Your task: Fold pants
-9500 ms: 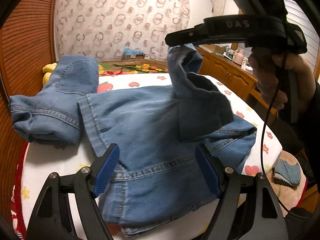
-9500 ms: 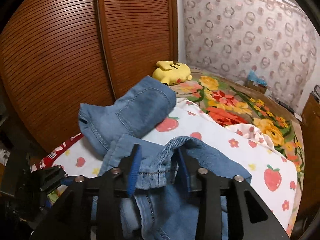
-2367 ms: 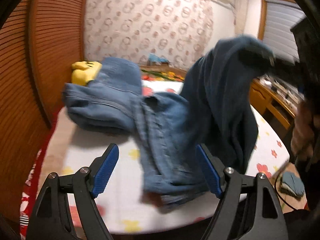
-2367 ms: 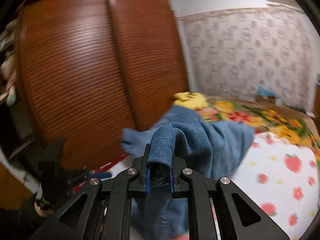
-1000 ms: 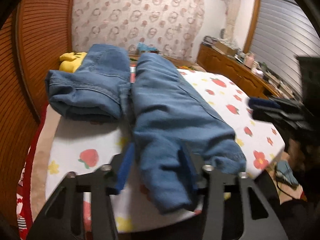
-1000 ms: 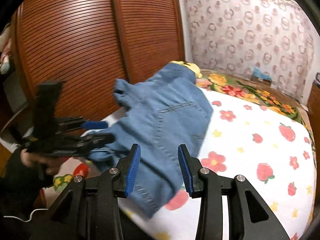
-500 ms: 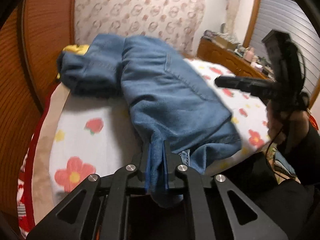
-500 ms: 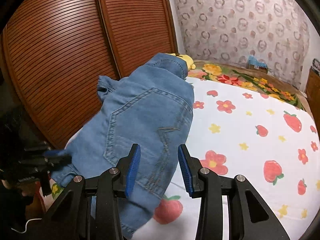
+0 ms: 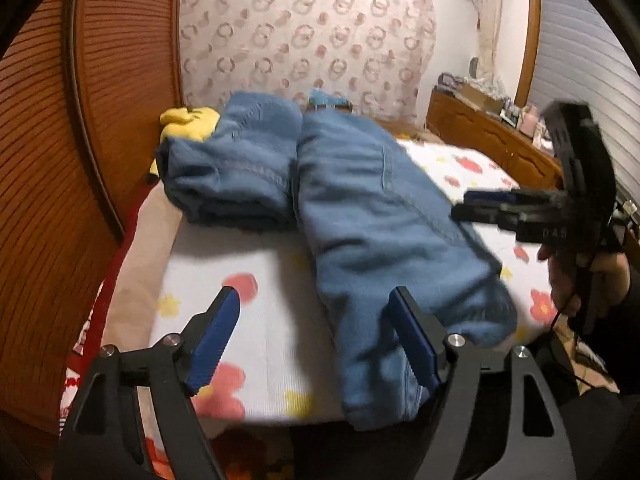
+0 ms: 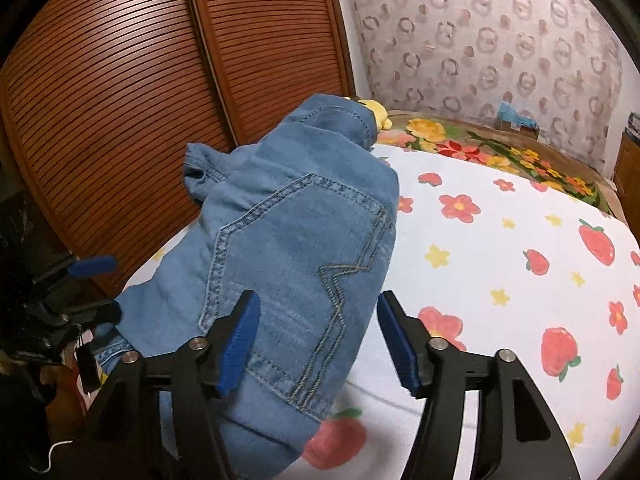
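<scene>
The folded pair of light blue denim pants (image 9: 384, 216) lies on the bed, along its near left part, with one end hanging a little over the near edge. In the right wrist view the pants (image 10: 296, 248) show a stitched back pocket on top. Just beside it, touching its left side, lies a second folded bundle of blue denim (image 9: 236, 168), closer to the wardrobe. Behind this bundle sits a yellow plush toy (image 9: 186, 122).

The left tongs (image 9: 314, 340) stand apart and are opening; the near end of the pants lies between the blue pads, but the pads do not press on it. The right tongs (image 10: 316, 336) are also apart and opening, with the pocket edge of the pants between the pads, not gripped. In the left wrist view the right tongs (image 9: 480, 206) are seen from the side, above the right edge of the pants, carried by a hand (image 9: 584, 280).

The bed is covered with a white sheet printed with red strawberries and flowers (image 10: 500, 248); farther back lies a blanket with big yellow and red flowers (image 10: 460, 140). On the left stands a brown wooden wardrobe with slatted doors (image 10: 140, 92). The back wall has a pale curtain with a ring pattern (image 10: 480, 40). On the right stands a low wooden cabinet (image 9: 488, 140) with small things on top, too blurred to name.
</scene>
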Tool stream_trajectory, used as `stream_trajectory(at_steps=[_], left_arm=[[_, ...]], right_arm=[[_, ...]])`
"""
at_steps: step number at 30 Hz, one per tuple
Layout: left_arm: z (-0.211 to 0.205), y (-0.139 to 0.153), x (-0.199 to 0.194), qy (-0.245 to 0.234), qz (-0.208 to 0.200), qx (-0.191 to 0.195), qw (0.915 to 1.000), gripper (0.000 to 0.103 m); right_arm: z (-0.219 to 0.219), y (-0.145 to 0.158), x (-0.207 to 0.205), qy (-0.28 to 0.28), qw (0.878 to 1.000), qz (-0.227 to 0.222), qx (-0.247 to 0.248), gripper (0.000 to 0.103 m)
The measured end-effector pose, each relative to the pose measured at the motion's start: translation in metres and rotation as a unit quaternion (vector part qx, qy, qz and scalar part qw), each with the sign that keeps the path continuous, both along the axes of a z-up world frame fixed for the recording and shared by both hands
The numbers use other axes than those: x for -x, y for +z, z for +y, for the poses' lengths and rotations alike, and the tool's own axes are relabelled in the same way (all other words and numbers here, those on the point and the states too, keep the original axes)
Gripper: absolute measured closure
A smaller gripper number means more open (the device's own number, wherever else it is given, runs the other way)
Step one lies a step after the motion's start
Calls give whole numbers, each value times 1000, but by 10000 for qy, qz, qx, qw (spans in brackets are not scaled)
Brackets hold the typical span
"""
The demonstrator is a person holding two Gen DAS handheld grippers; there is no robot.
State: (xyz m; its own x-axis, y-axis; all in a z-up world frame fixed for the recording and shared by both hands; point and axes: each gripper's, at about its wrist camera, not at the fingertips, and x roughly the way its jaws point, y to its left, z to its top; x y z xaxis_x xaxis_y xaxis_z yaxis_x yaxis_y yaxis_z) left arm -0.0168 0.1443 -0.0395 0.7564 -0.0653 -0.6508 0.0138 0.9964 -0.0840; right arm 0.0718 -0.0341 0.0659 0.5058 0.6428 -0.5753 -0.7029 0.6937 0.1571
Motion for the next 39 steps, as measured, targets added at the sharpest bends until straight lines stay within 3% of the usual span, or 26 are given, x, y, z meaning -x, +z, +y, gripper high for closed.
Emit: stream_trajectory(at_steps=[6,10,17,27,31,32,33,35,36,39], left_arm=[[2,6,-34,-243,-20,133,9996,26],[-3,7,-60,-291,30,-61,9996,26],[2,-17,-99,-293,447,-102,9985,26],[2,-45,-115,-486,827,30,9954,28],[4,-49,-118,-798,834,451,9923,54],[3,-49,-117,-859,816,488,9918,61],[2,-48,-116,-933,799,537,9910,67],[0,-45,-113,-1012,754,590,9902,74],[-2,-42,-111,-1090,731,651,9892,82],[-5,-26,-103,-1177,551,749,9887,87]], right_arm=[[7,-9,-17,-29,9999,160,33,34],[9,-15,-31,19,9991,416,-62,34],[15,-28,-51,134,9968,774,-156,33],[22,-44,-71,229,9949,950,-267,33],[27,-47,-80,315,9924,1119,-398,44],[29,-46,-81,347,9922,1131,-399,52],[29,-43,-81,388,9924,1092,-410,67],[27,-32,-77,486,9925,994,-516,78],[28,-25,-71,532,9936,867,-493,81],[31,3,-52,687,9953,459,-501,82]])
